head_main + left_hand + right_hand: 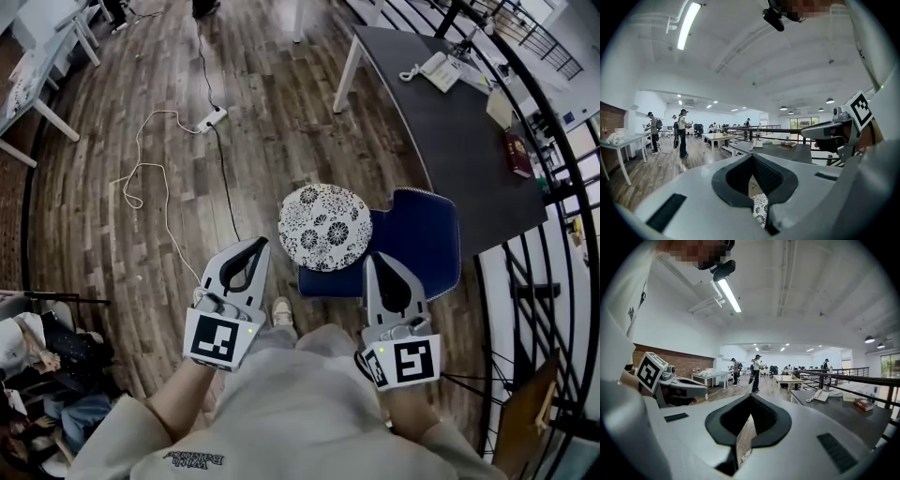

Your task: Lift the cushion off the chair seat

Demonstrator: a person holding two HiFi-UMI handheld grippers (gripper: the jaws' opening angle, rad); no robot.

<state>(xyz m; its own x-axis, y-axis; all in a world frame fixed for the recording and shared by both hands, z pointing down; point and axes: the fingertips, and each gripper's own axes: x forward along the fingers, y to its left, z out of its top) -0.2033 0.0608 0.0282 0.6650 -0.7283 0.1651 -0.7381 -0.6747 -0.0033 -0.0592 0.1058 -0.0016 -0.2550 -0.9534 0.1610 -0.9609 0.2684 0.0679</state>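
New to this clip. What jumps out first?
The round black-and-white patterned cushion lies on the blue chair in the middle of the head view. Just below it, the left gripper and right gripper point toward it, both shut and empty. A white power strip lies on the wood floor at upper left, and a dark desk stands at upper right.

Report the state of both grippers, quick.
Left gripper: jaws closed, holding nothing.
Right gripper: jaws closed, holding nothing.
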